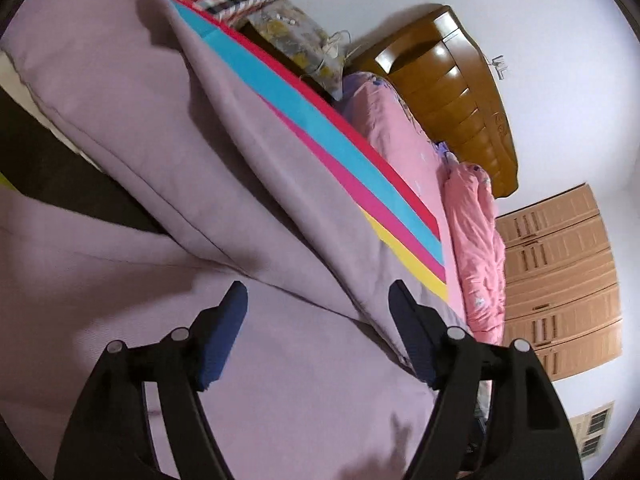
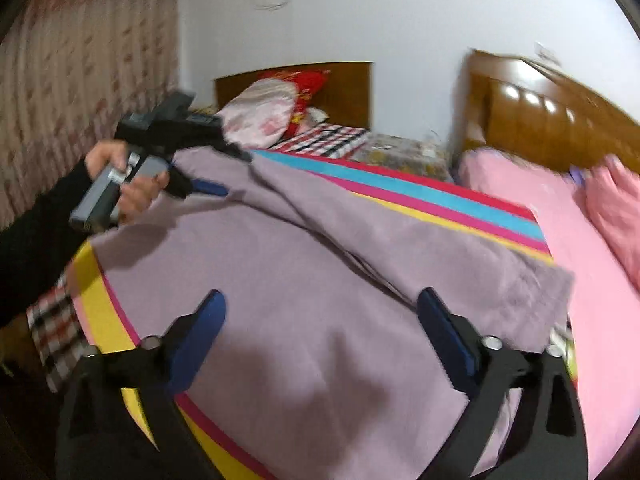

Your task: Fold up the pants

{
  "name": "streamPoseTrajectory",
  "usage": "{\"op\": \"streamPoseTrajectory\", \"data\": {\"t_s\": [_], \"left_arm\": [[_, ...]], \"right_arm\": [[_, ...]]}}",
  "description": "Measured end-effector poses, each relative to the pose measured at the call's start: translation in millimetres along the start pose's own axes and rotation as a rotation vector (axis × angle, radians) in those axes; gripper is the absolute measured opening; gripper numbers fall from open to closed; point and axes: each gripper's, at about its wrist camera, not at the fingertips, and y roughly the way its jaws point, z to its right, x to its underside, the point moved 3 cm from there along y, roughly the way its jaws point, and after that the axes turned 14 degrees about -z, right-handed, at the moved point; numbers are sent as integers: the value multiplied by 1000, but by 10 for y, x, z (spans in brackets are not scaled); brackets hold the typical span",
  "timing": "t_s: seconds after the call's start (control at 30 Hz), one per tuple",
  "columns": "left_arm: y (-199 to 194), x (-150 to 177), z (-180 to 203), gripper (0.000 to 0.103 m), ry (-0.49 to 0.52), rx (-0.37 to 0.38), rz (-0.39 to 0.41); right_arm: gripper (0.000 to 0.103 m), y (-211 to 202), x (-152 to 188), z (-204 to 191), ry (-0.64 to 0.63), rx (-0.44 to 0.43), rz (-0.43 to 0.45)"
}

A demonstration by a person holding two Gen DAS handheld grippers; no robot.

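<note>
Striped bedsheet (image 2: 440,196) under mauve pants (image 2: 300,280); right gripper (image 2: 320,328) spread empty, left gripper (image 1: 318,320) (nine o'clock) likewise.

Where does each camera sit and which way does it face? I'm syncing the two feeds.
Left wrist: on the left hand-held gripper, looking down over mauve fabric pants toward the wooden headboard; its own open blue-padded fingers show.
Right wrist: on the right hand-held gripper, jaws open over the pants, facing the bed's head; the left hand and black sleeve show.
Shared: pants, striped sheet, headboard.
</note>
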Motion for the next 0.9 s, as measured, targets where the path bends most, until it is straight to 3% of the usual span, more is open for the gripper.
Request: {"op": "streamPoseTrajectory", "data": {"t_s": [0.07,0.23,0.37,0.43,0.47,0.63,0.8,0.83,0.9], "left_arm": [[-69,29,64,78,23,18,16],[-123,101,153,87,69,40,8],[-114,128,153,93,104,26,-17],[-116,133,130,94,118,25,-31],[-103,124,140,95,125,31,-38],[75,3,187,95,115,114,-92],[246,-355,177,95,44,114,-71],[260,-410,143,92,18,119,-58],[266,-555,31,50,-35,132,-17]], "right_arm": [[77,236,-183,4,-76,6,-36],[52,934,-389,152,-220,83,-183],[49,1335,-396,198,-368,194,-277],[33,1341,-394,178,-440,253,-245],[13,1315,-394,169,-462,293,-227],[12,813,-537,207,-413,304,-74],[6,463,-529,199,-399,306,-1],[4,439,-511,192,-403,311,1],[1,383,-470,206,-393,332,5]]}}
